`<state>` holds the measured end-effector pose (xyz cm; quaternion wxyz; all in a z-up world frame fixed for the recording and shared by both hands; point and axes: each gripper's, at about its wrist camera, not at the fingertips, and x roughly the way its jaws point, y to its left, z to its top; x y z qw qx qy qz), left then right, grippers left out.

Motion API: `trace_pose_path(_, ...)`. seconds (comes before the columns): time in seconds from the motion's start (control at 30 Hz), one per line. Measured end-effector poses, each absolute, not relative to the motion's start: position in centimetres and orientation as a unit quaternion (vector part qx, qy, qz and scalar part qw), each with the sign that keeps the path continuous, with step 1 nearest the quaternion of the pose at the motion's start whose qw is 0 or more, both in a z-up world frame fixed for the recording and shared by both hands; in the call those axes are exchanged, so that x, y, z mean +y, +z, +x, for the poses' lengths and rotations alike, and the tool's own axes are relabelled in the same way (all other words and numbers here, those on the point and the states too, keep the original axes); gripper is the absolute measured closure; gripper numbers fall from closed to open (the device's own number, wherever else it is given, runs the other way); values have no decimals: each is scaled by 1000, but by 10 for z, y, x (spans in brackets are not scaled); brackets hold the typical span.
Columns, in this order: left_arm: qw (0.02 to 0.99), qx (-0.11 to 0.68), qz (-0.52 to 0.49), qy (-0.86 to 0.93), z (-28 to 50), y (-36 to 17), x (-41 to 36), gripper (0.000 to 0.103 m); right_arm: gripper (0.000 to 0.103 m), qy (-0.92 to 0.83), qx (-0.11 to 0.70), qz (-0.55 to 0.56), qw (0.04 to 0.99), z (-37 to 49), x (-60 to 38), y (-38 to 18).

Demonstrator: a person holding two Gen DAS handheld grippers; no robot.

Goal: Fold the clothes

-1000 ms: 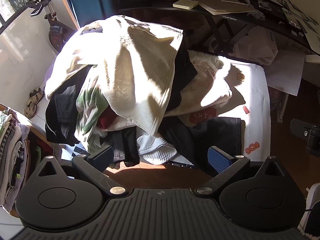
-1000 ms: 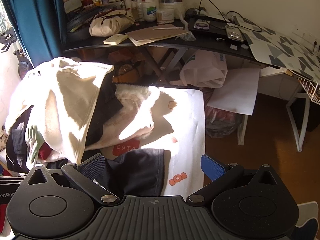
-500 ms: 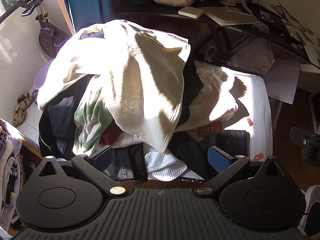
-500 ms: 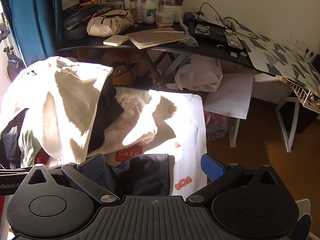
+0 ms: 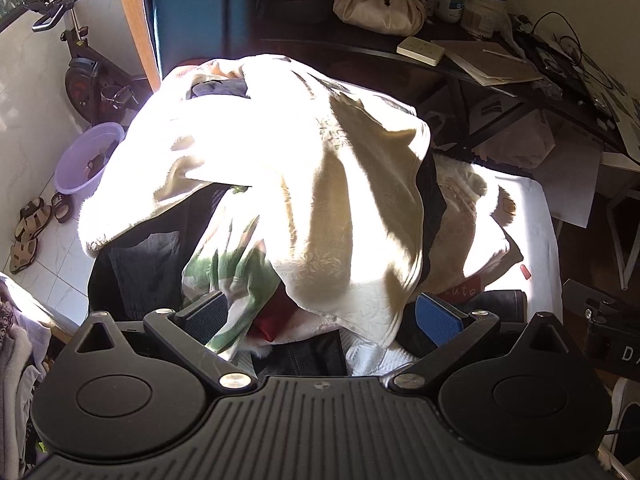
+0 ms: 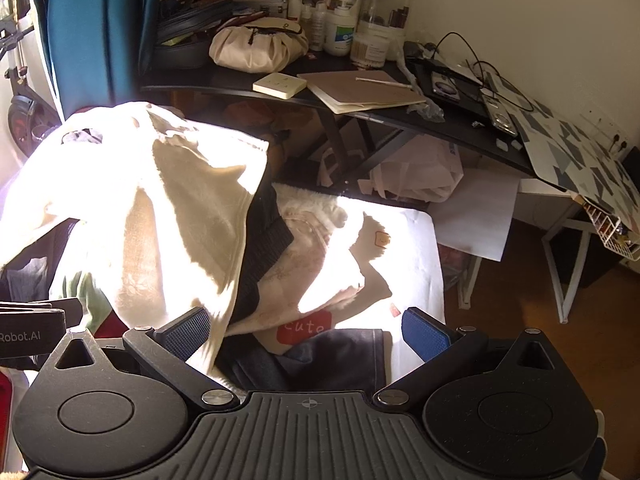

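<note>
Clothes pile [image 5: 280,208] heaped unfolded on white sheet [image 6: 416,248]; cream garment [image 5: 320,168] draped on top, dark jeans [image 6: 336,360] at pile's near edge, green-patterned piece [image 5: 232,276] under cream garment. Nothing in pile looks folded; folded stack, if any, not clearly shown.

Left tool [image 5: 320,312] jaws apart, empty, hovering at pile's near edge. Right tool [image 6: 308,332] jaws apart, empty, over jeans.

Behind pile: cluttered black desk [image 6: 400,120], beige pouch [image 6: 256,46], notebook [image 6: 360,90]. Left of pile: purple basin [image 5: 88,152]. Harsh sunlight washes out cloth edges; garments tangled, so singling one out looks awkward.
</note>
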<state>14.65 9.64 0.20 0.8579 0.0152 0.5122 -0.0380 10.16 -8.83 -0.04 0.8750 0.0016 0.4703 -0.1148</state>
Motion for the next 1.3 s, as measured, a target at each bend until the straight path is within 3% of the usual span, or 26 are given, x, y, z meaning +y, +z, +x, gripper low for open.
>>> trace_pose_path(0.47,857,515,-12,17,167,-9,174,1,1,-125,489,-1,863,128,-25,-10)
trace_pose_path(0.67,883,445,32,144,175,6,193,1,1,-131,476,15,869,134,-29,-9)
trace_pose_path(0.87,907,337,-175,182,178,26,247,1,1,-119,434,31,893,149,-43,-1)
trace_pose_path(1.07,940,257,-73,212,206,51,240,1,1,-100,411,38,905,176,-64,-4)
trace_pose_path(1.3,957,190,-121,181,224,51,224,1,1,-65,410,52,908,219,-101,-20)
